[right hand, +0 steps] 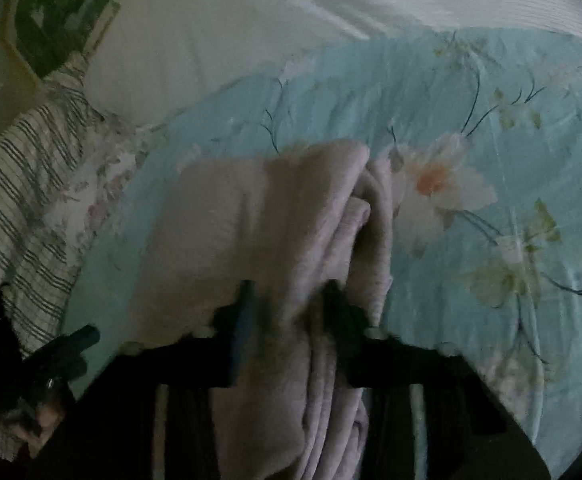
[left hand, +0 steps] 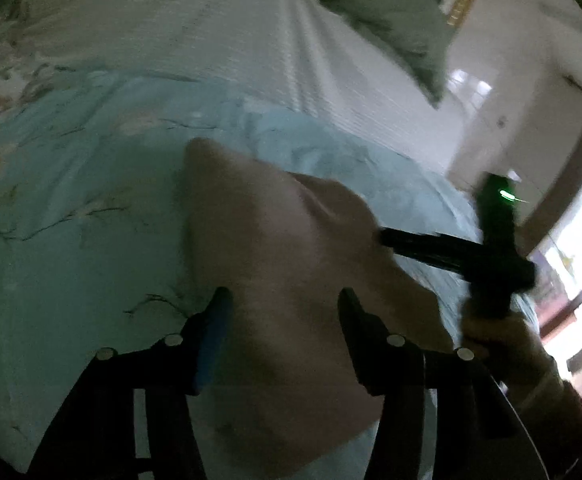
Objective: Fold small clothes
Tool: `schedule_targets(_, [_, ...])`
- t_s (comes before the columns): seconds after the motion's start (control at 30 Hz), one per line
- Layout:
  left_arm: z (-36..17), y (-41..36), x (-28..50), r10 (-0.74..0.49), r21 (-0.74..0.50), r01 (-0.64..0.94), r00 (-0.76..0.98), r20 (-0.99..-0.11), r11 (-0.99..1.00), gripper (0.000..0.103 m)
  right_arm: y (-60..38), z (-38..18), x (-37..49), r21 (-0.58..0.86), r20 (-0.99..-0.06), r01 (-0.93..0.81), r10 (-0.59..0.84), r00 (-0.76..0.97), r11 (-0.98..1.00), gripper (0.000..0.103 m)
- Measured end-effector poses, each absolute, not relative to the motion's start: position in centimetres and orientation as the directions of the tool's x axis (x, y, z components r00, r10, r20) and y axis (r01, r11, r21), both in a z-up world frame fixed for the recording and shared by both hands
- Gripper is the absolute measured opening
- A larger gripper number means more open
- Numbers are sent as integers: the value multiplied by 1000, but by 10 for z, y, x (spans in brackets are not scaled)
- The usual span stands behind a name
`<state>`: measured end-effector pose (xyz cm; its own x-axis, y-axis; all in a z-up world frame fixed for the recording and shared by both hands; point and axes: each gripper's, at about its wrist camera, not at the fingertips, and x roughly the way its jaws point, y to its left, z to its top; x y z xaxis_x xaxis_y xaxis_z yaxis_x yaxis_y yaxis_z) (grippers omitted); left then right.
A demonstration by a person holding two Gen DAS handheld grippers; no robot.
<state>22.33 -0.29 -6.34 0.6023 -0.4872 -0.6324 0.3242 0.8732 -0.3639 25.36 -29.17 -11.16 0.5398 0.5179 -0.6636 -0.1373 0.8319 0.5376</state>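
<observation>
Right wrist view: right gripper [right hand: 289,304] jaws pinch the pink cloth [right hand: 259,220].
Left gripper [left hand: 283,312]: jaws apart, not squeezing.
Tip: lay it flat on the blue blanket [right hand: 491,120].

So it's a bed [right hand: 251,12] with white ribbed bedding, a light blue floral quilt [right hand: 471,92] spread over the middle, and a pinkish garment [right hand: 251,216] lying at lower centre.

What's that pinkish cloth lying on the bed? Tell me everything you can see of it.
The pinkish cloth looks like a small, soft, towel-like knit garment in pale pink. It lies on the blue floral bedspread, partly doubled over, with bunched layered folds along one edge. The right gripper has folds of it between its fingers; the left gripper hangs open over it.
</observation>
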Motion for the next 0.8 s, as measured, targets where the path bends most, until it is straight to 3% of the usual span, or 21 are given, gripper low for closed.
schedule_targets(0.1, [-69, -21, 222, -497, -340, 365, 571, -654, 867, 45, -293, -101, 251, 541, -641, -150, 521, 563, 827, 9])
schedule_targets(0.2, [-72, -32, 220, -514, -344, 389, 539, -667, 855, 40, -312, -73, 238, 549, -570, -166, 512, 643, 820, 0])
schedule_targets(0.43, [-94, -54, 225, -509, -329, 412, 476, -718, 850, 39, -344, -110, 246, 596, -634, -24, 488, 600, 803, 2])
schedule_targets(0.47, [-103, -56, 227, -500, -331, 401, 459, -734, 854, 39, -346, -112, 244, 618, -621, -13, 498, 605, 786, 4])
schedule_targets(0.53, [-108, -59, 225, -494, -328, 397, 457, -739, 857, 38, -345, -106, 243, 654, -578, -35, 530, 621, 755, 23])
schedule_targets(0.57, [-107, -59, 223, -499, -331, 400, 462, -733, 855, 38, -343, -101, 242, 656, -566, -48, 532, 630, 754, 48])
schedule_targets(0.6, [-105, -58, 221, -507, -337, 402, 464, -726, 851, 38, -341, -96, 243, 647, -559, -62, 528, 639, 760, 63])
schedule_targets(0.8, [-98, -53, 217, -522, -347, 409, 473, -710, 844, 38, -319, -91, 274, 597, -596, -78, 506, 624, 799, 58])
